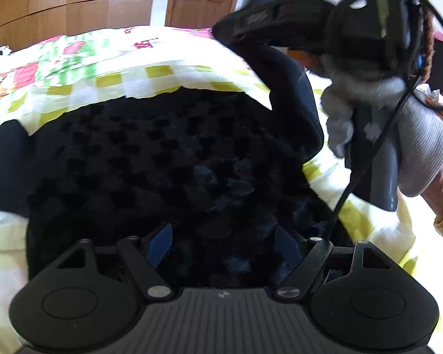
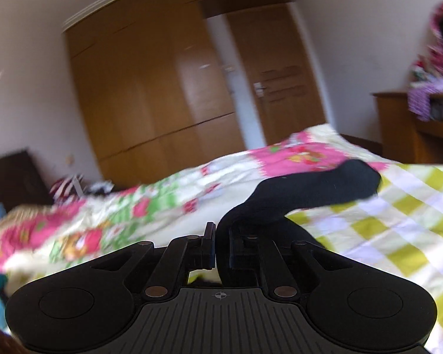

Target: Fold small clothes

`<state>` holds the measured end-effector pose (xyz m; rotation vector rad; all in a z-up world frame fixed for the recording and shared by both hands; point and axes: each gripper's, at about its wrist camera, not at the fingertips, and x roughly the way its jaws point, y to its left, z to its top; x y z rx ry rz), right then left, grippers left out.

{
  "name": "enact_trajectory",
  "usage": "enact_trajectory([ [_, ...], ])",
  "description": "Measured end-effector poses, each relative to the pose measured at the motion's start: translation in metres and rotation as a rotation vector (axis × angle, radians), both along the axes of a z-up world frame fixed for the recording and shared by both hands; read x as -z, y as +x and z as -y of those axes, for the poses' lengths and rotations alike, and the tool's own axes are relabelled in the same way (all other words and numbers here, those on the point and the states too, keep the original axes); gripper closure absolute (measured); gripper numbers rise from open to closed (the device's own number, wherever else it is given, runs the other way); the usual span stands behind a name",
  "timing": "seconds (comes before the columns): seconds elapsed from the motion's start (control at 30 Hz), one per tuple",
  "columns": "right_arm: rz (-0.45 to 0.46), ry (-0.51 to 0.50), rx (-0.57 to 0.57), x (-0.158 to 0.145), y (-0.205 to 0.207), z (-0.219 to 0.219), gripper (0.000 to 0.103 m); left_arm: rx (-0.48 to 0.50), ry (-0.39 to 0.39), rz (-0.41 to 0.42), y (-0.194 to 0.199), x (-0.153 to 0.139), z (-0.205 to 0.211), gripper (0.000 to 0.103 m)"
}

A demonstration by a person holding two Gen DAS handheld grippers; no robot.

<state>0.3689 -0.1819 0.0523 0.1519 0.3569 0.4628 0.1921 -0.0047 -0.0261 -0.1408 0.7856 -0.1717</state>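
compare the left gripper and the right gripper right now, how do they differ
The left gripper has its jaws wide apart with nothing pinched, while the right gripper is shut on a black sleeve. The left one points down at the black garment lying on the bed quilt; the right one is raised, lifting its sleeve off the quilt. Both are black handheld tools.

I see a bed (image 2: 398, 215) under a bright checked and floral quilt, a wooden wardrobe (image 2: 150, 88) and door (image 2: 283, 82) behind, pale walls (image 2: 29, 73), daylight.
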Motion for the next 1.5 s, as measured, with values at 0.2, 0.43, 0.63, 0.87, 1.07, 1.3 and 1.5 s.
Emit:
enact_trajectory([
  [0.2,0.018,-0.546,-0.361,0.080,-0.046,-0.140,0.096,-0.071,-0.022,-0.043,-0.022,0.023,-0.036,0.014],
  [0.43,-0.013,-0.661,-0.373,0.087,-0.065,-0.162,0.092,-0.051,-0.109,-0.003,-0.024,0.025,-0.057,0.014],
  [0.63,0.014,-0.713,-0.446,0.084,-0.066,-0.177,0.080,-0.066,-0.124,0.018,-0.028,0.021,-0.062,0.014],
  [0.87,0.052,-0.749,-0.570,0.083,-0.074,-0.198,0.065,-0.075,-0.133,0.028,-0.033,0.017,-0.065,0.014],
  [1.07,-0.092,-0.726,-0.644,0.102,-0.063,-0.227,0.061,-0.133,-0.113,0.039,-0.040,0.012,-0.071,0.014],
  [1.3,-0.113,-0.594,-0.648,0.047,-0.068,-0.241,0.061,-0.244,-0.142,0.109,-0.065,-0.005,-0.109,0.013],
  [1.5,-0.023,-0.590,-0.829,0.034,-0.098,-0.348,0.060,-0.434,-0.091,0.160,-0.092,-0.015,-0.160,0.010],
])
